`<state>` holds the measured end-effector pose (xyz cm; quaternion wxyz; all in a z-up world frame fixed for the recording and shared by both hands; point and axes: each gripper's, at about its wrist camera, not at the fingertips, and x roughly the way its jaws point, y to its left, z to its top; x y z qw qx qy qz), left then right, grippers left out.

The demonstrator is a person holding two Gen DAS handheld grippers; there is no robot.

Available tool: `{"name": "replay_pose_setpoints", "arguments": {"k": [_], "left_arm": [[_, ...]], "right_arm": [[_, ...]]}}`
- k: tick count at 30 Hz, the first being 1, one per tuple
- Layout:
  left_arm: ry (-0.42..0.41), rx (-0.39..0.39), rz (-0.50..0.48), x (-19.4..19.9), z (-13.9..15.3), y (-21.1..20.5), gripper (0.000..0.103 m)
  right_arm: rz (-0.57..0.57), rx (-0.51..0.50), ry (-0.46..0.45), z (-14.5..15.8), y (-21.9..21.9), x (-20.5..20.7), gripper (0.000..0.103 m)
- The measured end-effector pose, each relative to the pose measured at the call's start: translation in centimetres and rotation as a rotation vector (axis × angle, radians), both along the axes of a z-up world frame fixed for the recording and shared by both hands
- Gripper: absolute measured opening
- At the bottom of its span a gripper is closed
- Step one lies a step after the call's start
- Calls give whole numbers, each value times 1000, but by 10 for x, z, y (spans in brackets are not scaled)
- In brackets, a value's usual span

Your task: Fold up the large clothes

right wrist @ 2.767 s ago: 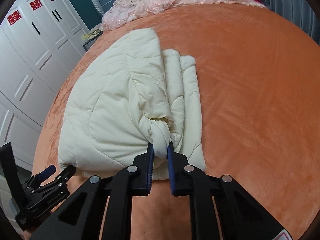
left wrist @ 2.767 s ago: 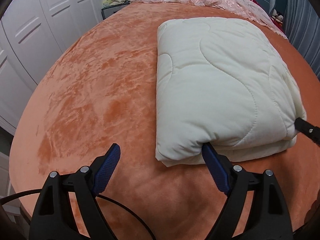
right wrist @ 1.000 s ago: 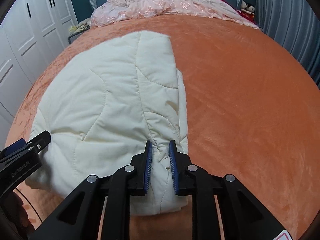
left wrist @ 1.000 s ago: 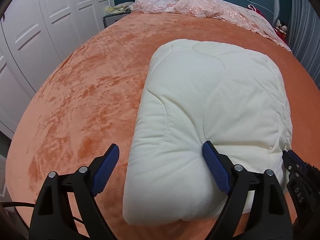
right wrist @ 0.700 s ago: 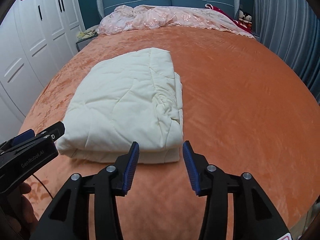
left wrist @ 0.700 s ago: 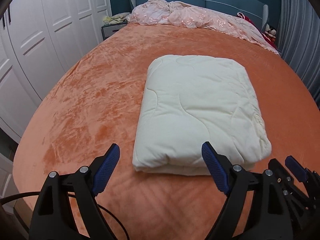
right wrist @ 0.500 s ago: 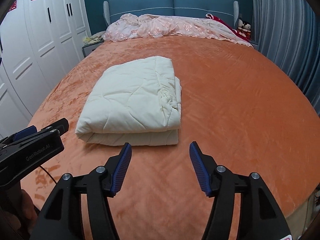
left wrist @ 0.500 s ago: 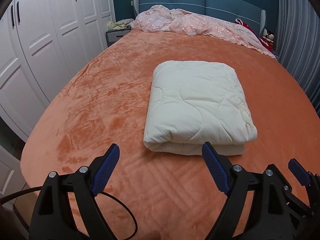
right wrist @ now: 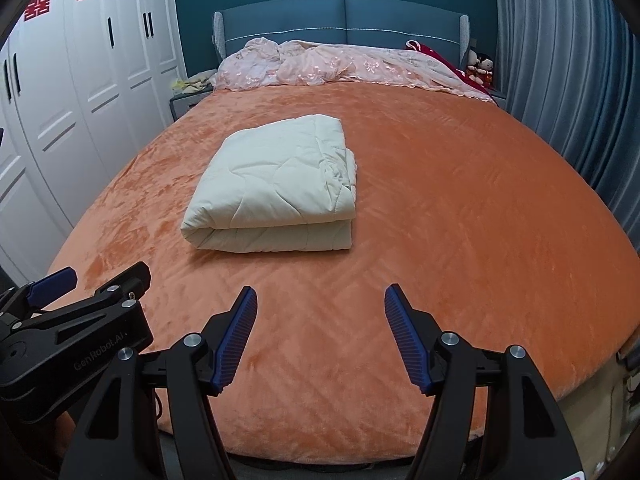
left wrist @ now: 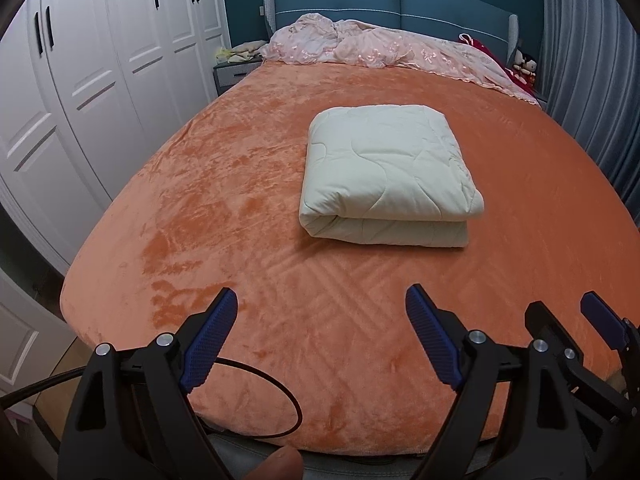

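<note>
A cream quilted garment (left wrist: pixel 386 172) lies folded into a thick rectangular bundle in the middle of the orange bed (left wrist: pixel 200 208). It also shows in the right wrist view (right wrist: pixel 276 184). My left gripper (left wrist: pixel 320 320) is open and empty, held back over the foot of the bed, well short of the bundle. My right gripper (right wrist: pixel 320 320) is open and empty too, also over the bed's foot. The right gripper shows at the lower right of the left wrist view (left wrist: pixel 568 344); the left gripper shows at the lower left of the right wrist view (right wrist: pixel 80 312).
A pink embroidered cover (left wrist: pixel 384 52) is heaped at the blue headboard (left wrist: pixel 392 0). White wardrobes (left wrist: pixel 80 92) line the left side, with a nightstand (left wrist: pixel 234 72) beside them. Grey curtains (right wrist: pixel 568 80) hang on the right. A black cable (left wrist: pixel 256 404) loops over the bed's foot.
The right gripper has let go of the bundle's corner and opened. Both grippers have drawn back from the bundle to the foot of the bed. The bundle now lies flat.
</note>
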<state>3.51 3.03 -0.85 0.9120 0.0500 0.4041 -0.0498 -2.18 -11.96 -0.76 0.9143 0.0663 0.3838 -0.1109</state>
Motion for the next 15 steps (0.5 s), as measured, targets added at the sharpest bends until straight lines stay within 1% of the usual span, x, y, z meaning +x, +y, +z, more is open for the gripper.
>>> {"name": "replay_pose_setpoints", "arguments": {"k": [8,15], "left_arm": [[-20,16,19,-15,1,5,84],[-19,32,17,-19,-1,5,84]], "right_arm": [[0,-33,1,0,9,-12,65],[-8,-58,3,-1,12,-18,65]]}}
